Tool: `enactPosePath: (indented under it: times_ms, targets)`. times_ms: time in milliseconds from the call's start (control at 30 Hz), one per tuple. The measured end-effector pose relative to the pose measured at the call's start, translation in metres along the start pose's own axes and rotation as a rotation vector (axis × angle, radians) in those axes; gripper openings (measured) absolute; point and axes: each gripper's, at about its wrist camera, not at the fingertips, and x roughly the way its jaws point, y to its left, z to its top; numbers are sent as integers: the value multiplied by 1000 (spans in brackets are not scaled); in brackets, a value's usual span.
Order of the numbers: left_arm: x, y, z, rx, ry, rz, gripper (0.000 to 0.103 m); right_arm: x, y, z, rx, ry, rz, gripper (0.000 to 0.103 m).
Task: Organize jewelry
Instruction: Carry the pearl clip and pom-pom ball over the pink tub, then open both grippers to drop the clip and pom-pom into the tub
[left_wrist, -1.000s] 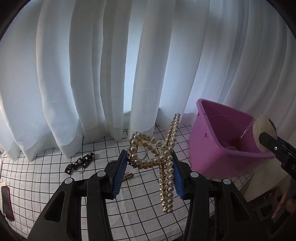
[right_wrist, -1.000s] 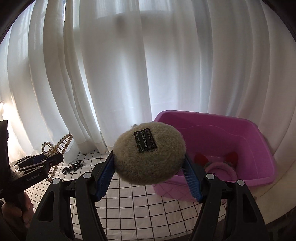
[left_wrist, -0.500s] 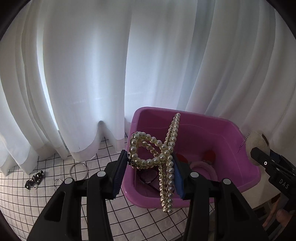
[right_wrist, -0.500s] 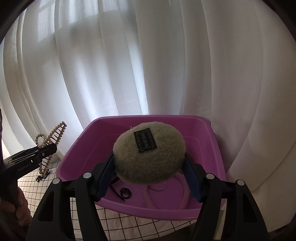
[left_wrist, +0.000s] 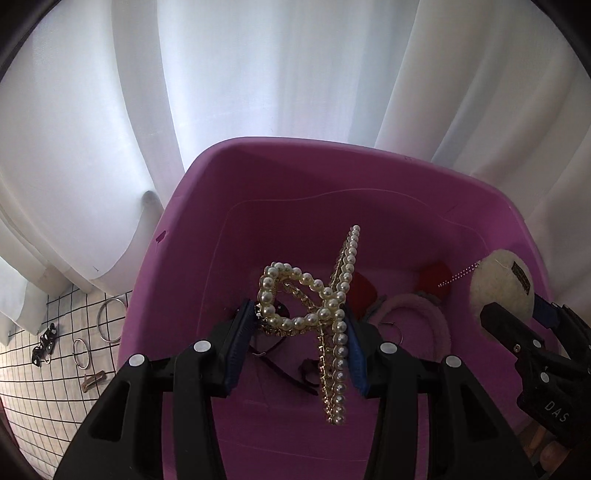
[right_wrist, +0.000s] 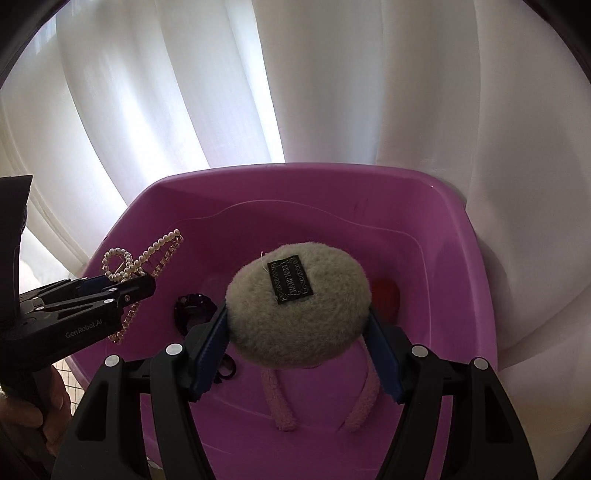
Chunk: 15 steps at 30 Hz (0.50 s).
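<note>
- Far left, on the checked cloth outside the tub, small pieces are lying loose: a dark beaded piece, metal rings and a small brown clip, all well apart from the grippers.
- The left gripper is holding the pearl hair claw between its fingers, pinched at the looped end, with the long pearl-lined arm hanging free over the pink tub.
- The claw is looking light and stiff but delicate; its pearls are smooth and probably slippery, so the metal frame near the loop seems the safer place to grip.
- Inside the tub, a fuzzy pink headband, red pieces and dark items are lying on the floor, so anything dropped is likely landing on them.
- The right gripper is clamping the fluffy round puff at its sides, over the tub's middle; a black label is facing up.
- The puff is looking soft, light and compressible, so it should be tolerating a firm squeeze.
- White curtains are hanging close behind the tub.
</note>
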Motion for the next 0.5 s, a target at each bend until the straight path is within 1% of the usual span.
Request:
enactPosePath:
  times_ms: [67, 167, 333, 367, 400, 433, 467, 500]
  targets:
    - [10, -2, 1, 10, 44, 16, 45, 10, -1, 3, -8, 37, -3, 67]
    - [23, -2, 1, -4, 96, 20, 45, 19, 1, 5, -23, 77, -15, 67]
    - [36, 0, 0, -20, 142, 30, 46, 29, 1, 15, -10, 132, -24, 68]
    - [36, 0, 0, -26, 146, 27, 48, 33, -1, 14, -8, 142, -27, 68]
    - [35, 2, -1, -33, 142, 24, 52, 36, 0, 16, -7, 147, -25, 68]
    - [33, 3, 1, -36, 126, 25, 66, 35, 1, 15, -6, 147, -23, 68]
    - [29, 2, 2, -32, 109, 11, 71, 35, 3, 14, -5, 149, -24, 68]
    - [28, 0, 3, -23, 99, 12, 73, 36, 4, 13, -4, 154, -25, 69]
